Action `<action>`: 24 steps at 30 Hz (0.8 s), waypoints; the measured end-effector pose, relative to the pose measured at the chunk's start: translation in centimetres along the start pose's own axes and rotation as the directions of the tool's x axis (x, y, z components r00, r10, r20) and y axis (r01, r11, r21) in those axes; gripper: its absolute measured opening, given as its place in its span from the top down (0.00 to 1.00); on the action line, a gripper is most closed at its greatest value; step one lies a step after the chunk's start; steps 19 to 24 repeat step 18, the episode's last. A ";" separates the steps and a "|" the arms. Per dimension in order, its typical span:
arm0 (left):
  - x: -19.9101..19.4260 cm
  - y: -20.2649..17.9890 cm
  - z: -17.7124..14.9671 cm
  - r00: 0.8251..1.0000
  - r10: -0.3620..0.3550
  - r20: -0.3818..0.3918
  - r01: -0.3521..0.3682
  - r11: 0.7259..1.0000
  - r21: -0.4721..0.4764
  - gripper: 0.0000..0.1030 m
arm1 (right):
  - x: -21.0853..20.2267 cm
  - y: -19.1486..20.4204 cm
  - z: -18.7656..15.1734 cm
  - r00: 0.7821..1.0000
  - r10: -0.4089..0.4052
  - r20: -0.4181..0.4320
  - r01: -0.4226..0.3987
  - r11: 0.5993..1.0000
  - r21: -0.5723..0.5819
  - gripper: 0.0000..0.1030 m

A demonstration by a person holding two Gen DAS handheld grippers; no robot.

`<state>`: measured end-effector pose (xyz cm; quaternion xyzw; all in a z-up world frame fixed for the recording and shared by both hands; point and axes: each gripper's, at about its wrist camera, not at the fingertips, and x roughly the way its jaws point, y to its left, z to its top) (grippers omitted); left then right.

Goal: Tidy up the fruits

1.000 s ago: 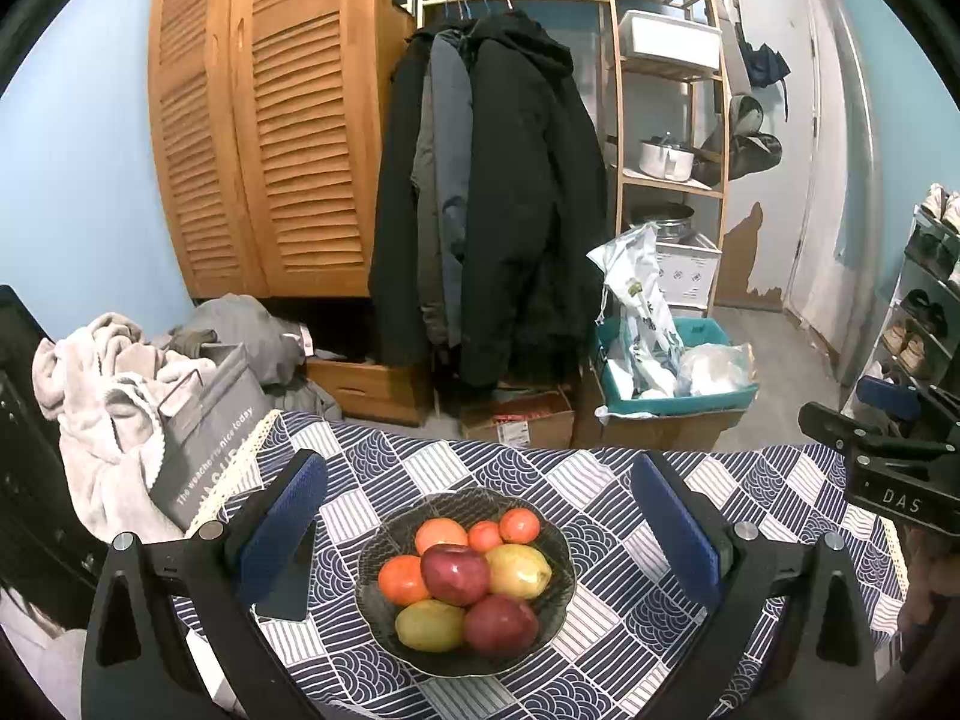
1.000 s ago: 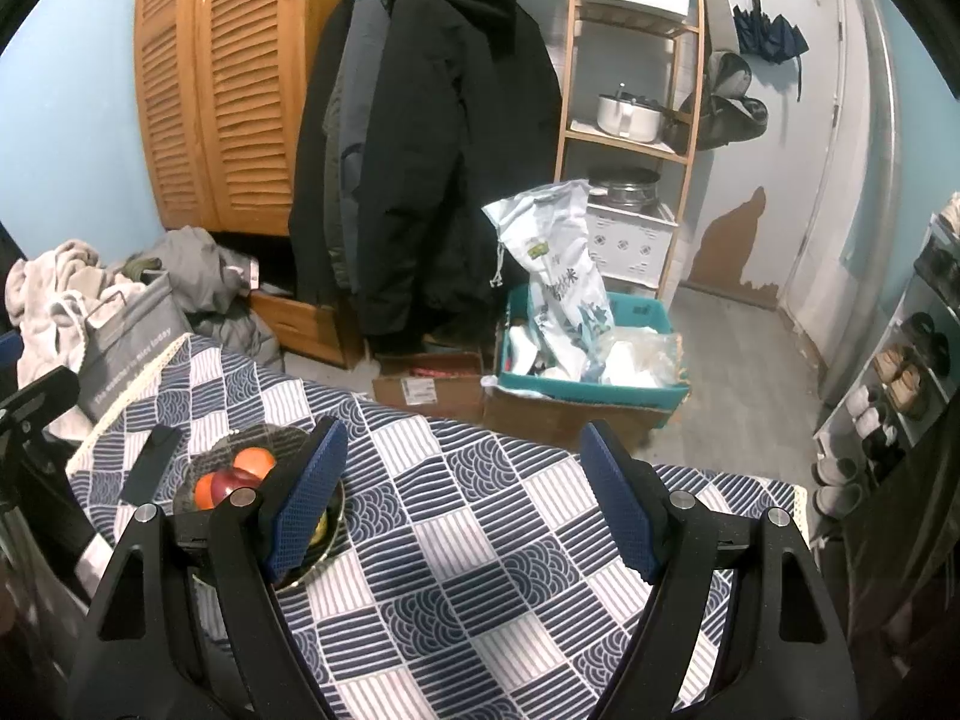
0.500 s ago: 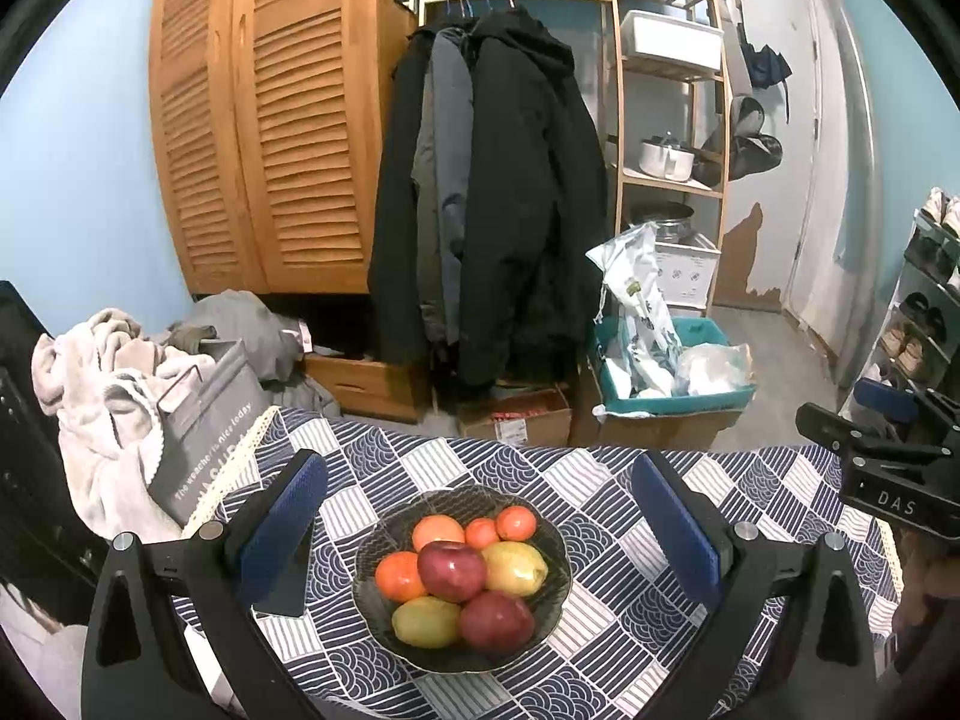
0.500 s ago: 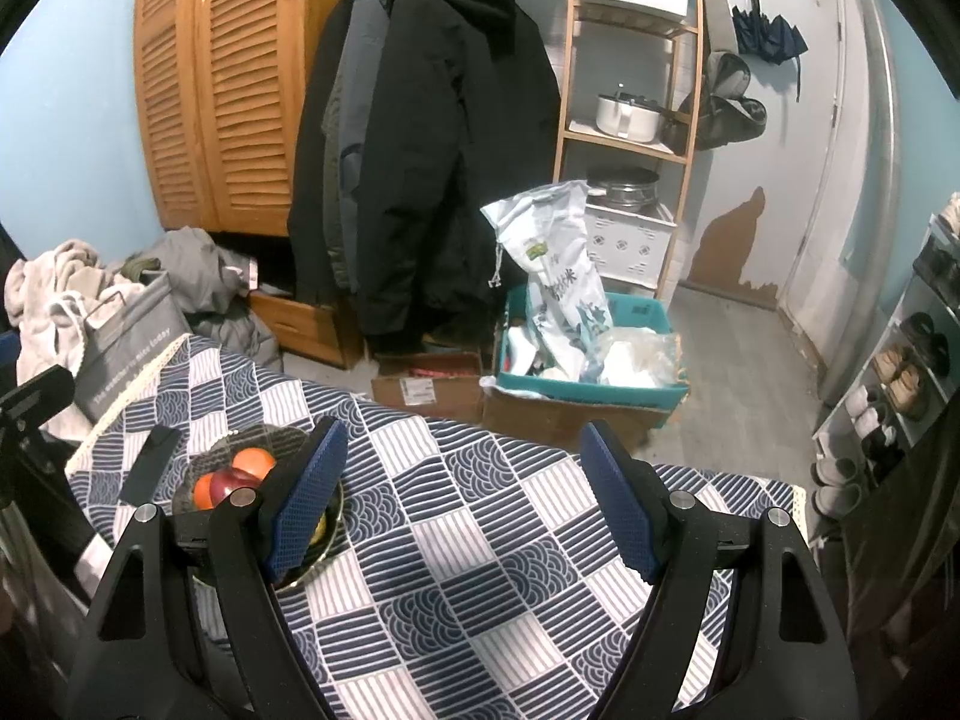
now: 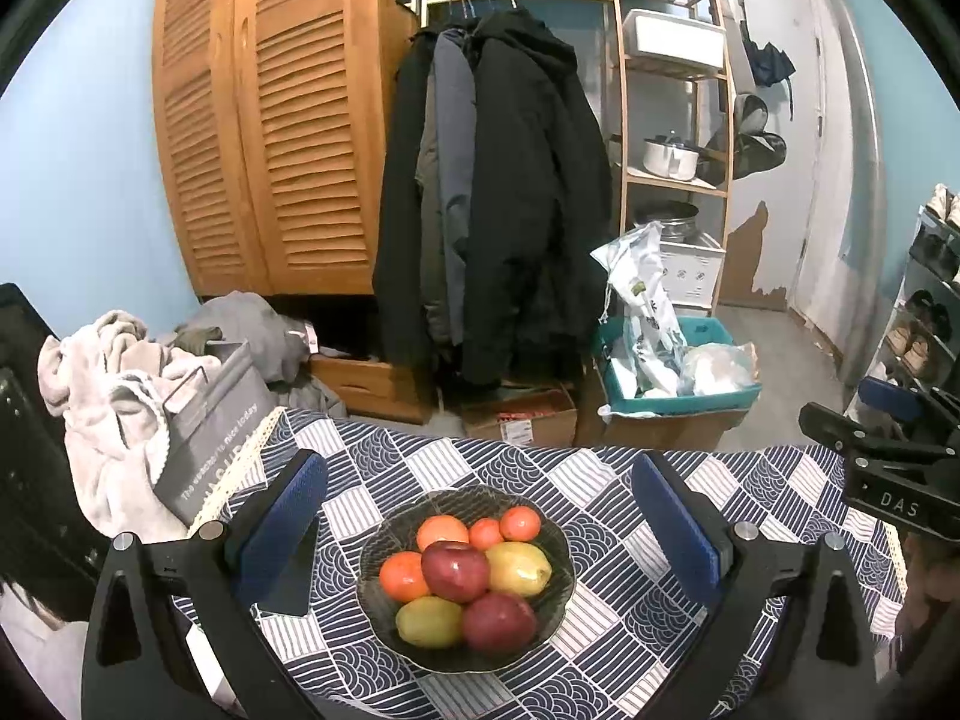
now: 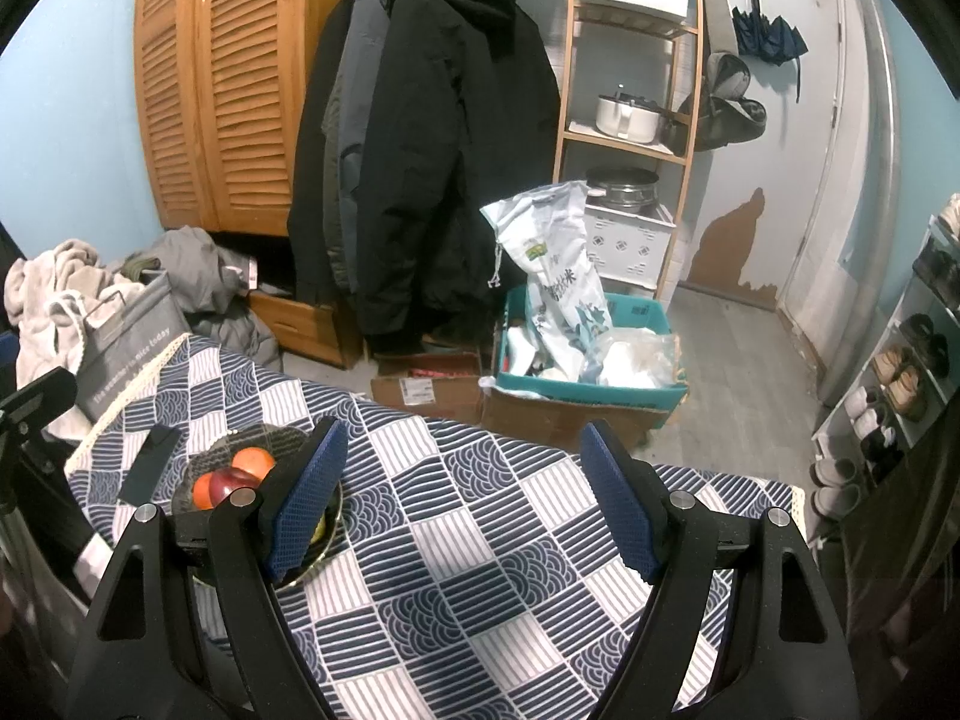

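A dark bowl (image 5: 549,603) on the blue-and-white patterned tablecloth (image 5: 606,483) holds several fruits: two red apples (image 5: 454,570), yellow-green fruits (image 5: 519,567) and oranges (image 5: 441,531). My left gripper (image 5: 480,510) hovers over the bowl, open, its blue pads (image 5: 282,516) wide apart on either side of it and touching nothing. In the right wrist view the bowl (image 6: 282,438) sits at the left, partly hidden behind the left finger. My right gripper (image 6: 465,495) is open above bare cloth (image 6: 480,516) with nothing between its fingers.
A dark flat object (image 6: 150,462) lies left of the bowl. A grey bag (image 5: 210,426) and a heap of clothes (image 5: 108,360) lie past the table's left edge. Beyond the far edge are cardboard boxes (image 6: 429,387), a teal bin (image 6: 591,354) and hanging coats (image 6: 420,138).
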<state>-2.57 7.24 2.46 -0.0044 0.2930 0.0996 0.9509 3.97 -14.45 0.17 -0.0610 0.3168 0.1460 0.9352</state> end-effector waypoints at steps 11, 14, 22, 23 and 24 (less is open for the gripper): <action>0.1 -0.2 0.0 1.000 -0.006 -0.008 0.005 1.000 -0.003 0.01 | 0.0 0.0 0.0 1.000 -0.001 0.000 0.001 1.000 -0.002 0.23; 0.0 -0.2 0.0 1.000 -0.007 -0.005 0.007 1.000 -0.003 0.01 | 0.0 0.0 0.0 1.000 0.000 -0.001 0.000 1.000 -0.001 0.23; 0.0 -0.3 -0.1 1.000 -0.009 -0.008 0.009 1.000 -0.003 0.01 | 0.0 0.1 0.0 1.000 -0.001 0.000 0.001 1.000 -0.001 0.23; 0.0 -0.3 -0.1 1.000 -0.009 -0.008 0.009 1.000 -0.003 0.01 | 0.0 0.1 0.0 1.000 -0.001 0.000 0.001 1.000 -0.001 0.23; 0.0 -0.3 -0.1 1.000 -0.009 -0.008 0.009 1.000 -0.003 0.01 | 0.0 0.1 0.0 1.000 -0.001 0.000 0.001 1.000 -0.001 0.23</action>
